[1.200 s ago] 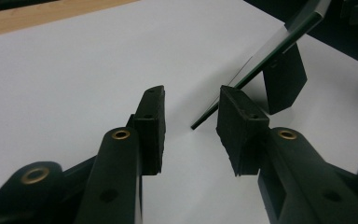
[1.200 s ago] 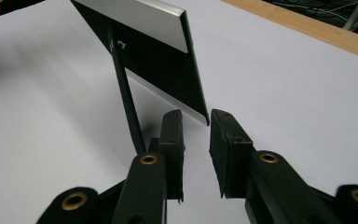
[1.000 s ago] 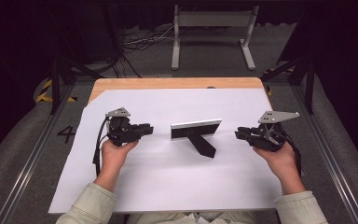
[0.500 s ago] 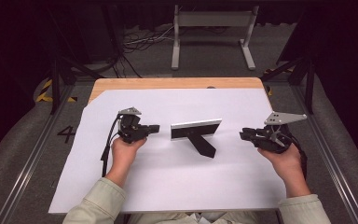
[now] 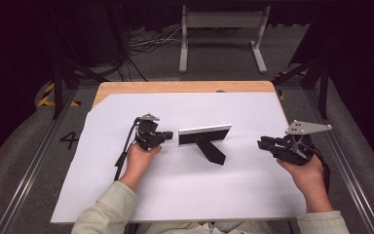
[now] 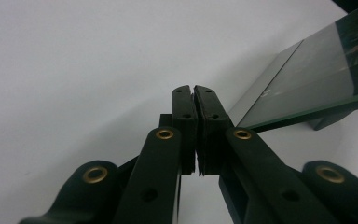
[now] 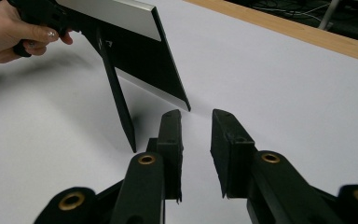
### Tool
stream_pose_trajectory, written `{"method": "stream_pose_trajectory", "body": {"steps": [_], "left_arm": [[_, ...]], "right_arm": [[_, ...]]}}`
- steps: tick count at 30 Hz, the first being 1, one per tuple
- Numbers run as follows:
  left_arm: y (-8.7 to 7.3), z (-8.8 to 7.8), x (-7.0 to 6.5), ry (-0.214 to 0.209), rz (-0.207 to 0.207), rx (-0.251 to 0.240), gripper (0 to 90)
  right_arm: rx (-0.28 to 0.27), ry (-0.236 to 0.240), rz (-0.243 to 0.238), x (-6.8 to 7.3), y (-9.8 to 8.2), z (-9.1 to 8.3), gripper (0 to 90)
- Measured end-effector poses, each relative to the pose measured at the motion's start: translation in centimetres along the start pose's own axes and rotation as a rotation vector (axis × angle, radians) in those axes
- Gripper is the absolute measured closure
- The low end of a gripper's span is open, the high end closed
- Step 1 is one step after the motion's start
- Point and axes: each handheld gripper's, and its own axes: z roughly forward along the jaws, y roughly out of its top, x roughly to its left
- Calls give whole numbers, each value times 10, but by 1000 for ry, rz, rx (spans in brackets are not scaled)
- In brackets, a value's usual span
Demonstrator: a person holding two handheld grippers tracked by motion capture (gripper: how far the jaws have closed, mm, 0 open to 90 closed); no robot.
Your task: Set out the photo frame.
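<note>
**Operator:** Fingers first. On my left gripper point(image 6: 195, 93) they have just been closing and now stand pressed pad to pad with nothing between them. They sit just beside the near end of the black picture frame with its silver edge strip and glass front point(image 5: 205, 135), apart from it by a thin gap as far as I can tell.

**Observer:** And the right?

**Operator:** My right gripper point(image 7: 196, 116) has its fingers narrowly parted, holding nothing. It points at the other end of the frame but is well apart from it, with bare white sheet point(image 5: 253, 195) between.

**Observer:** Where does the frame stand?

**Operator:** Between my two grippers, upright and leaning back on its black fold-out leg point(image 5: 213, 152), on the white sheet that covers the wooden desk point(image 5: 185, 87). In the left gripper view the glass rises to the right of my fingers; in the right gripper view its back and leg lie ahead and to the left.

**Observer:** Which step is this?

**Operator:** I judge it the approach: both hands closing in on the frame's ends, no grip yet. The shut left fingers look set to nudge or steady that end, not pinch it.

**Observer:** Next?

**Operator:** I would bring the right fingers across to the far edge. The frame is light and only propped, so a sideways push could tip it over.
</note>
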Motion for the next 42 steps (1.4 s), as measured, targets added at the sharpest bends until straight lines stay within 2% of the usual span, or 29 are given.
{"method": "stream_pose_trajectory", "body": {"steps": [2,5,9,10,14,19,24,34,40,42], "left_arm": [[2,4,-5,10,24,-5,893],[3,11,-9,4,55,15,899],[1,18,-5,-30,64,30,900],[1,20,-4,-50,59,28,900],[1,24,-4,-64,76,26,900],[0,28,-2,-73,53,38,900],[-1,30,-2,-86,59,50,900],[-2,31,-2,-106,40,64,900],[-3,31,-6,-121,59,101,900],[-3,30,-6,-128,55,111,900]], "right_arm": [[-2,-3,-1,0,-1,-2,732],[1,-6,5,0,-2,-3,731],[3,-10,6,0,-4,-5,731],[4,-11,10,0,-5,-5,729],[2,-14,12,0,-7,-8,728],[4,-14,17,0,-8,-9,724],[7,-5,14,1,-8,-7,720],[1,-3,17,1,-8,-8,706],[-8,1,13,2,-5,-9,707],[-11,3,12,2,-5,-9,707]]}}
